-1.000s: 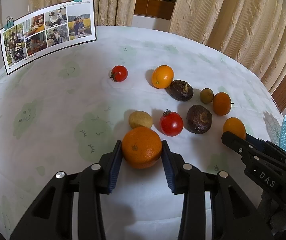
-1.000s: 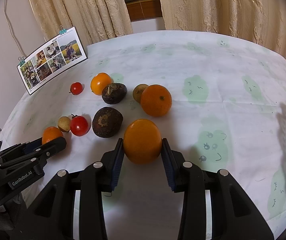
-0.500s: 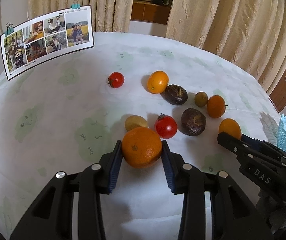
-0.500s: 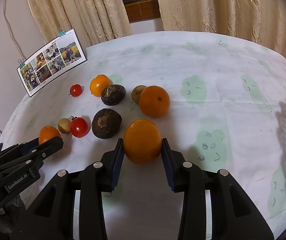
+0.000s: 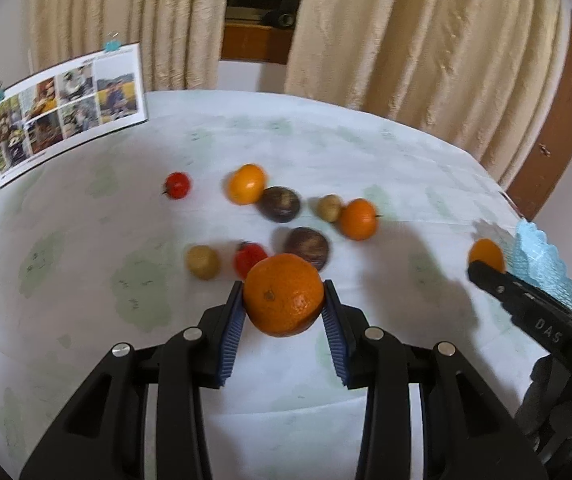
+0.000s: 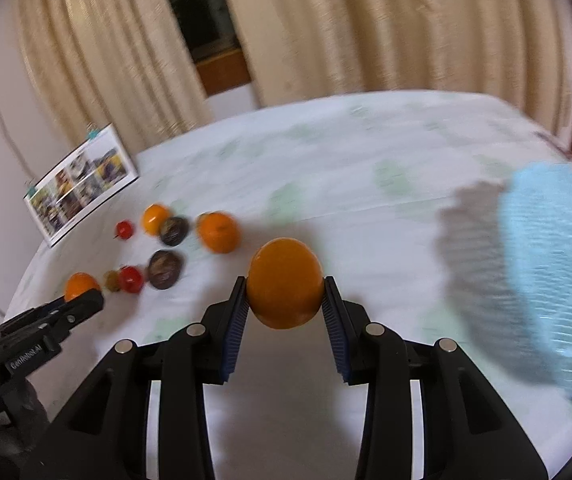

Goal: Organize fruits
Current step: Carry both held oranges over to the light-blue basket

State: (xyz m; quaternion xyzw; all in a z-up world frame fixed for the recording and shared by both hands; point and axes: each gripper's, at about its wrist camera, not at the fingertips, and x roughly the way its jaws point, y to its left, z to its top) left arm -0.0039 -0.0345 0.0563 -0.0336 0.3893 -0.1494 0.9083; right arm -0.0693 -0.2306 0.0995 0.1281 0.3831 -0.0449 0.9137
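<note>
Each gripper is clamped on a fruit held clear of the table (image 5: pixel 366 168): the left gripper (image 5: pixel 283 312) grips an orange (image 5: pixel 283 294), the right gripper (image 6: pixel 284 300) a smoother orange fruit (image 6: pixel 284 282). The blue basket (image 6: pixel 554 260), probably their goal, sits to the right, near the table's edge. Round skins on narrow pads could slip or roll out if a wrist tilts. A careless drop could tip the basket. Other fruits (image 5: pixel 279 204) lie loose to the left.
</note>
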